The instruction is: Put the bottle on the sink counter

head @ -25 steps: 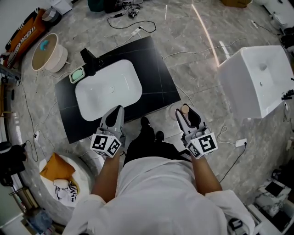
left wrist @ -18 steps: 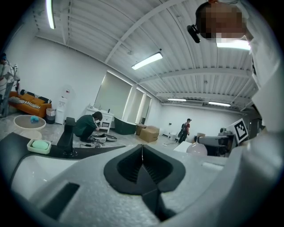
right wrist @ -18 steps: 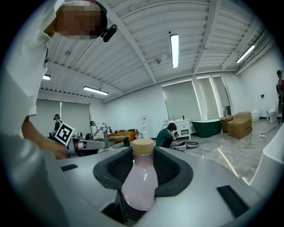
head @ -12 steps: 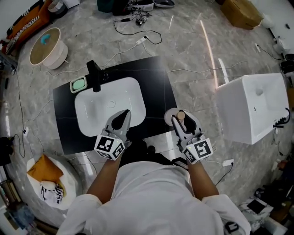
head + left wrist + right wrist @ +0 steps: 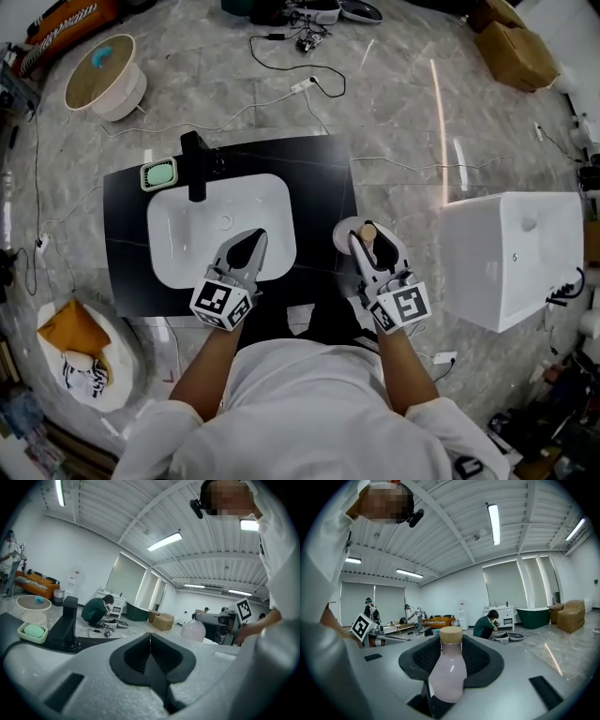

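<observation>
Grey marble flooring with loose cables surrounded a black sink counter seen from above in the head view. A white basin was set in the counter, with a black faucet at its 12 o'clock rim and a green soap dish at about 11 o'clock of the basin. The left gripper was over the basin's 5 o'clock part; in the left gripper view its jaws were pressed together with nothing between them. The right gripper was at 3 o'clock of the basin, at the counter's right edge, and pinched the bottle below the neck. In the right gripper view the bottle stood upright between the jaws, pale pink with a tan cap. Whether it was above the counter or just past its edge could not be told. A white boxy unit stood on the floor at 3 o'clock, well apart from the counter, and a round white tub lay at 11 o'clock.
</observation>
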